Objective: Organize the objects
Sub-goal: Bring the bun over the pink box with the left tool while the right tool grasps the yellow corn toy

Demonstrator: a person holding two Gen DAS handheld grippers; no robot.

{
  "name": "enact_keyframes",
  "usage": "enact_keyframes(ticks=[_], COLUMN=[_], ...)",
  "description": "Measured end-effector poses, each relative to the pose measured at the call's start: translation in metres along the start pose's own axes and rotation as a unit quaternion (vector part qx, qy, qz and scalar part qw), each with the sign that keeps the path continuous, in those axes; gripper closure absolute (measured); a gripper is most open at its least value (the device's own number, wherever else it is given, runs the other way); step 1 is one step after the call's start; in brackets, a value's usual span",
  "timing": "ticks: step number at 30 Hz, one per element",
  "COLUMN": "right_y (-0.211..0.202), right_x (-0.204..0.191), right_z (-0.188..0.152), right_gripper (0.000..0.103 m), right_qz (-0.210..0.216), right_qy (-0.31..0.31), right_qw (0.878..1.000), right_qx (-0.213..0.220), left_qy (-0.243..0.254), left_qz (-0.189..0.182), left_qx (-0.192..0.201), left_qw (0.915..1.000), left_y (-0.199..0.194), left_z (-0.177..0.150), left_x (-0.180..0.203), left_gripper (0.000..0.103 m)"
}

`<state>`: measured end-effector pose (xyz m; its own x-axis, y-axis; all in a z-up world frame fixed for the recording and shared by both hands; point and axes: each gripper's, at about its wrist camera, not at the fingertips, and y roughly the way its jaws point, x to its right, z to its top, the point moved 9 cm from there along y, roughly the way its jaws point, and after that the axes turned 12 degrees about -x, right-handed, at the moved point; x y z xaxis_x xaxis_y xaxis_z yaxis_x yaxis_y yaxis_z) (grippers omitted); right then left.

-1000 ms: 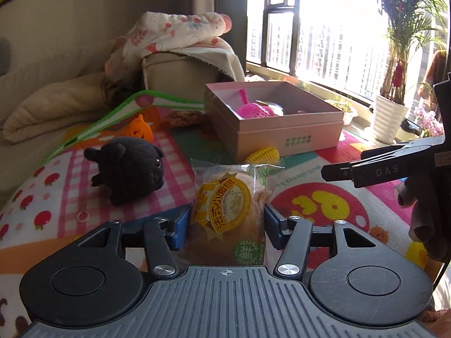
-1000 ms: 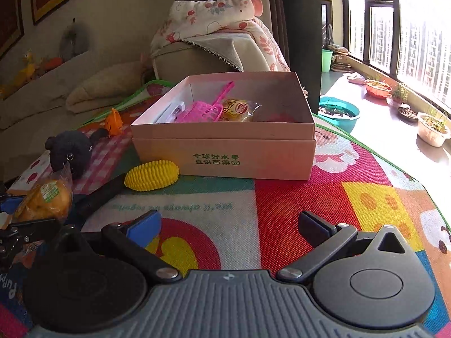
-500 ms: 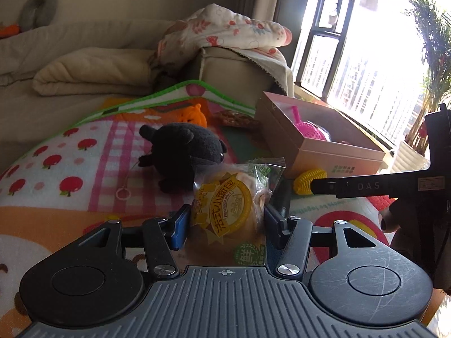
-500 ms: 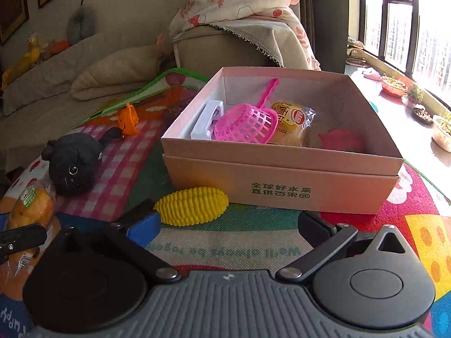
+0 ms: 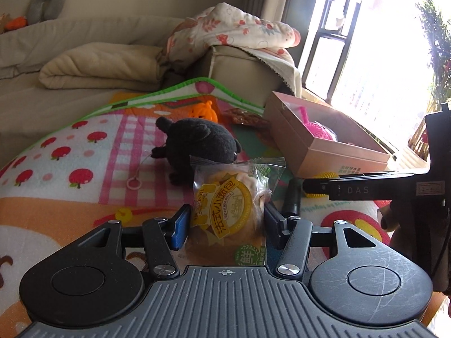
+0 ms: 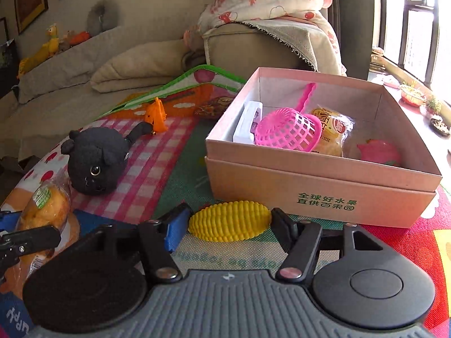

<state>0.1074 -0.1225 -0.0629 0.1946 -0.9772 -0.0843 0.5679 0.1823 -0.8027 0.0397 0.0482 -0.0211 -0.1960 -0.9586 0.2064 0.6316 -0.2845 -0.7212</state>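
Since the earlier frames, right tool (image 6: 229, 222) has advanced on the yellow toy corn (image 6: 229, 221) and its jaws have just been closing, with the corn now between them; one second back they stood wide with nothing inside. Left tool (image 5: 224, 221): half open, clamped on a wrapped bread bun (image 5: 227, 215), pads pressing both sides of the wrapper, as before. Right tool, present state: pads sit at the two ends of the corn, apparently touching; whether the grip is firm cannot be told. Corn, position: on the play mat (image 6: 157, 174), just in front of the pink cardboard box (image 6: 321, 194), near its front wall. Corn, long axis: crosswise, running from one pad to the other and parallel to the box front, so the grasp is end to end. Judgement: the coming move turns on the box lying directly beyond the corn, up and forward over the front wall; the right hand is the nearer to it. Box contents: pink plastic scoop (image 6: 287, 129), another wrapped bun (image 6: 329, 135), white item, pink toy. Left of the box: black plush toy (image 6: 94, 163), then the left tool's bun further left. Beyond the plush: orange toy (image 6: 155, 117). Behind the box: sofa arm draped with a patterned blanket (image 6: 270, 0).
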Motion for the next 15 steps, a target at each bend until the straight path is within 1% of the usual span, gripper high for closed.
enact_keyframes(ticks=[8,13,15], right_y=[-0.033,-0.053,-0.060], right_x=[0.016,0.025,0.027], right_z=[-0.040,-0.067,-0.077], right_gripper=[0.039,0.039,0.039], right_qz=[-0.013,-0.027,-0.039], right_qy=[-0.033,-0.068,-0.087], right_qw=[0.999,0.997,0.995], right_qx=[-0.003,-0.002,0.001], left_qy=[0.007,0.010,0.013], left_qz=[-0.004,-0.005,-0.005], left_qx=[-0.002,-0.004,-0.004], left_qw=[1.0000,0.9999,0.9999], left_y=[-0.001,0.000,0.000], left_z=[-0.001,0.000,0.001], left_x=[0.008,0.013,0.017], left_gripper=[0.044,0.044,0.044])
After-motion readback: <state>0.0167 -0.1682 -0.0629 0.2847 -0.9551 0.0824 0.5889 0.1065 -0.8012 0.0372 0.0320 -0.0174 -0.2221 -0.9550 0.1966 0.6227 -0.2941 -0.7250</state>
